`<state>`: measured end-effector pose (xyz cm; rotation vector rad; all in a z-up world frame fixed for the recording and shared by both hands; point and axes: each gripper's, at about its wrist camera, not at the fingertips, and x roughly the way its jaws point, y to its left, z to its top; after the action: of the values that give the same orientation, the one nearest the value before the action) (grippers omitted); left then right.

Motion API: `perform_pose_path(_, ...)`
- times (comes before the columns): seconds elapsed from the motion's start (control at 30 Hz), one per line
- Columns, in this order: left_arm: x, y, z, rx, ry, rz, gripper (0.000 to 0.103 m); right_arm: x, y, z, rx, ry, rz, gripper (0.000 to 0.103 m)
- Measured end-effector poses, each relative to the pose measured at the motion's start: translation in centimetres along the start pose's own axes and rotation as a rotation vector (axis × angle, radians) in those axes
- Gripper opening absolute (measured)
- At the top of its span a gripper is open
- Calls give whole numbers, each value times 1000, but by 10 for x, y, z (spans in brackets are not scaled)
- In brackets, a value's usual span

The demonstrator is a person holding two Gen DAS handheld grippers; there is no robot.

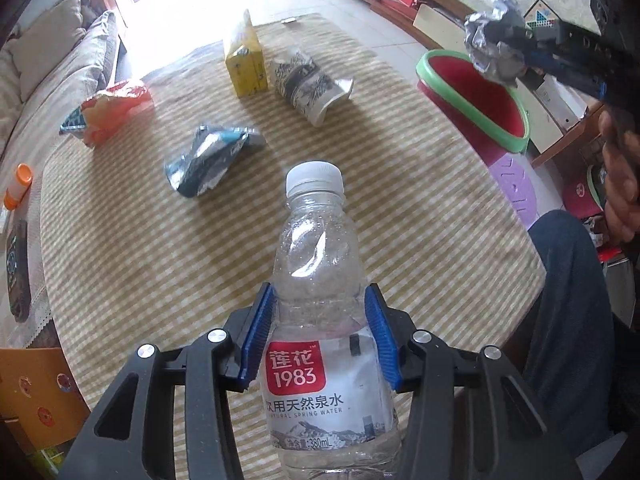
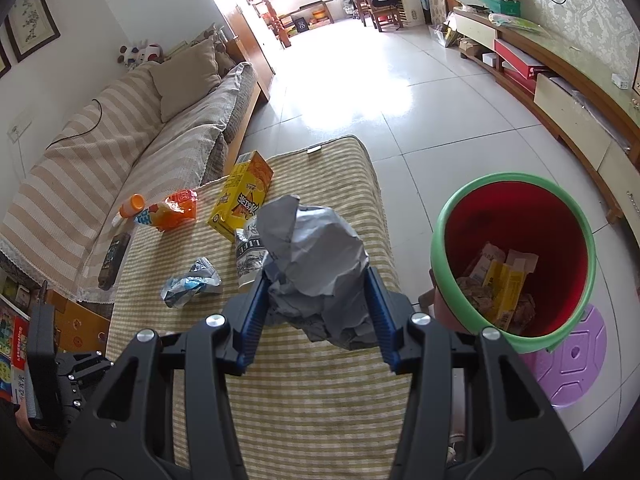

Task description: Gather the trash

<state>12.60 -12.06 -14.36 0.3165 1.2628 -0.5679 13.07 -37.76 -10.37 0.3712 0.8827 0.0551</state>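
My left gripper (image 1: 320,332) clamps the water bottle (image 1: 320,280); my right gripper (image 2: 320,304) clamps crumpled paper (image 2: 316,256). Next, I judge, the paper goes over the red bin (image 2: 560,216).

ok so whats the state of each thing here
bottle: capped, empty, gripped by left gripper
paper wad: crumpled, held in right gripper
bin: open, partly filled
cup: crushed, on its side
carton: lying down

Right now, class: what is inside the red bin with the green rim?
Inside the red bin lie a yellow carton, pale paper scraps and brownish litter. The near rim covers the bottom's closest part.
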Motion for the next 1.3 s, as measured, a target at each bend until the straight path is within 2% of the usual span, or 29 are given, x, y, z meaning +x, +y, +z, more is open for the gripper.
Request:
perform_pose_path(0.27, -28, -29, 61, 12, -141, -48, 44, -14, -25, 3, 33, -22, -22, 46)
perform_pose_path(0.6, -36, -97, 145, 83, -277, -127, 44, -37, -92, 13, 111, -57, -87, 46)
perform_pose_path(0.9, -2, -156, 205, 117, -293, -203, 44, -46, -153, 20, 179, -72, -143, 46)
perform_pose_path(1.3, 46, -213, 261, 136, -277, -233, 44, -37, -210, 25, 246, -68, -172, 46)
